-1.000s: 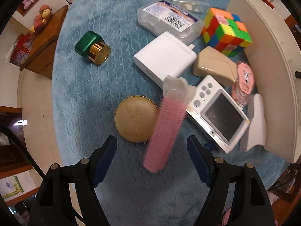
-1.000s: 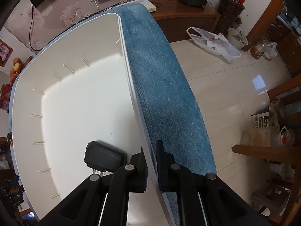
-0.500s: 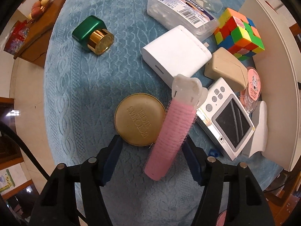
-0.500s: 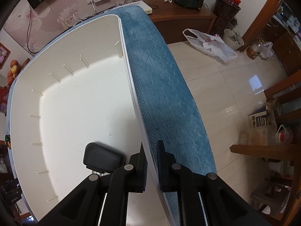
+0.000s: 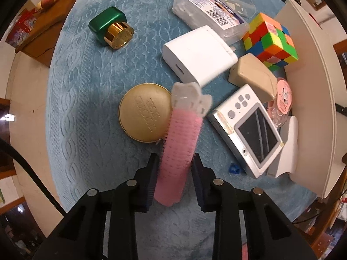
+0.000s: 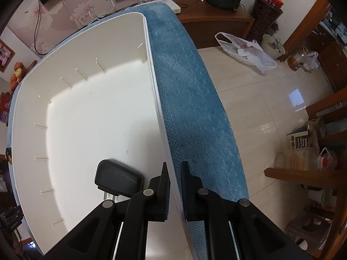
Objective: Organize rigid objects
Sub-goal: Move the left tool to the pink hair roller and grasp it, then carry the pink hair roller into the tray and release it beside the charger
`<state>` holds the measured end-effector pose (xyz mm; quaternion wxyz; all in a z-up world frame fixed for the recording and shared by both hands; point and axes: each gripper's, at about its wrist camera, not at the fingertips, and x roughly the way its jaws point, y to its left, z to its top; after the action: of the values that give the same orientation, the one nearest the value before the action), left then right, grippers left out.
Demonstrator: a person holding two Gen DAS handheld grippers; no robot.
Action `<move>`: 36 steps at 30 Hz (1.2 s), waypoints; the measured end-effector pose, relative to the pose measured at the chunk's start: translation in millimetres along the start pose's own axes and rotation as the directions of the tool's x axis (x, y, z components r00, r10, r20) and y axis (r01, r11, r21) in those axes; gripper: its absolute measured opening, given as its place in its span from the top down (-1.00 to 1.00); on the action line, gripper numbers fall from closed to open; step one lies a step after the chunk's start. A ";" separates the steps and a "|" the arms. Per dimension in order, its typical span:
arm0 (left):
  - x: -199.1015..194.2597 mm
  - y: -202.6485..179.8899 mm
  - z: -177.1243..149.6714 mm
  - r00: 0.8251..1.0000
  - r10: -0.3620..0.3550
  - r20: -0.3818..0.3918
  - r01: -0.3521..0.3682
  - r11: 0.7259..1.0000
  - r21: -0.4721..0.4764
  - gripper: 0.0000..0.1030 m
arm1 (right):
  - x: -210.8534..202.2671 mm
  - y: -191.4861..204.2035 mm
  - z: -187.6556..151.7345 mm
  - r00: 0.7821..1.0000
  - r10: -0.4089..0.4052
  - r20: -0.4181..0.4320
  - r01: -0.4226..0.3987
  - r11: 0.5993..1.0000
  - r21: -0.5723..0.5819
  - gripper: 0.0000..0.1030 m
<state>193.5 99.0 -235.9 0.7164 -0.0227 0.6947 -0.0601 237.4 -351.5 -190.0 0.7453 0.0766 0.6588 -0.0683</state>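
Note:
My left gripper [image 5: 175, 164] is shut on a pink hair roller [image 5: 181, 145] with a white cap, which lies on the blue cloth beside a gold round compact [image 5: 144, 112]. A silver camera [image 5: 249, 130], a white charger block [image 5: 198, 53], a beige box [image 5: 252, 77], a colour cube [image 5: 270, 41] and a green and gold jar [image 5: 111, 29] lie around it. My right gripper [image 6: 174, 173] is shut on the right wall of the white bin [image 6: 156, 91]. A black plug adapter [image 6: 119, 178] lies inside the bin.
The white bin's wall [image 5: 314, 99] stands at the right edge of the left wrist view. A clear plastic case [image 5: 208, 15] and a pink tape roll [image 5: 283, 98] lie near it. The cloth edge [image 6: 216, 112] drops to a tiled floor.
My left gripper has moved forward over the pink roller and its jaws have shut on it. My right gripper has stayed clamped on the bin wall.

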 end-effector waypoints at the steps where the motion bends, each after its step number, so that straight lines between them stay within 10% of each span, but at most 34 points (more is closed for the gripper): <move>1: -1.9 -1.6 -2.4 1.000 0.001 0.006 -0.001 1.000 -0.004 0.40 | -0.5 -0.4 0.7 1.000 0.003 -0.003 -0.003 1.000 -0.006 0.82; 36: -106.7 -121.8 -57.1 0.962 -0.064 0.267 0.118 0.974 -0.192 0.44 | 7.7 -0.2 9.6 0.986 0.117 -0.116 -0.145 0.953 -0.265 0.83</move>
<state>126.9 -6.3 -117.7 0.7913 -0.1365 0.5957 -0.0173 247.6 -353.6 -196.5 0.7181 0.0203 0.6915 0.0764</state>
